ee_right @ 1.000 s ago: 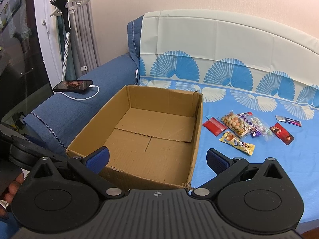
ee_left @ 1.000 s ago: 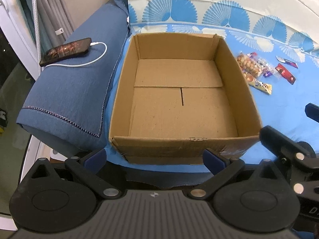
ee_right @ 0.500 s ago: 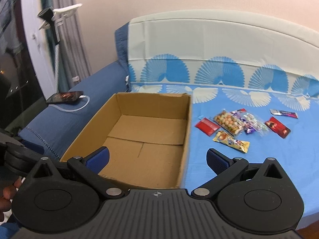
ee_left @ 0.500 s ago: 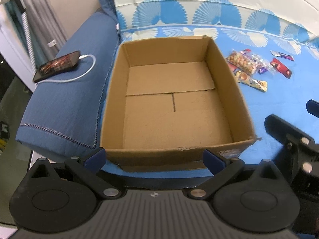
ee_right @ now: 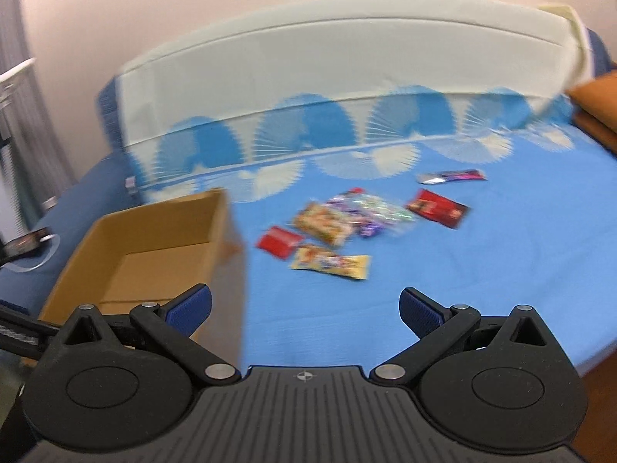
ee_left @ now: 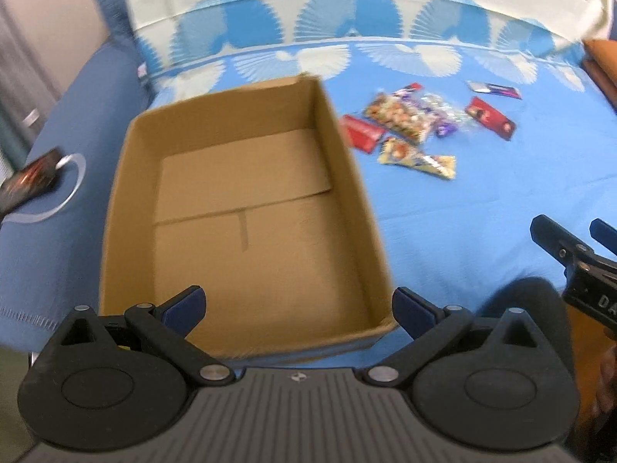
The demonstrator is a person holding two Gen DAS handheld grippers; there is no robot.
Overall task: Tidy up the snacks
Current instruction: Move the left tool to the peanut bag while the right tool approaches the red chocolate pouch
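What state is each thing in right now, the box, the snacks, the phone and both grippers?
Cardboard box: open, empty.
Snack packets: loose on the blue sheet, outside the box.
Phone: on the sofa arm, cable attached.
Left gripper: open, holding nothing.
Right gripper: open, holding nothing.

home living room: blue fabric sofa draped with a patterned cover, phone charging on the armrest, curtains at left.

Phone on blue armrest (white cable attached), orange cushion
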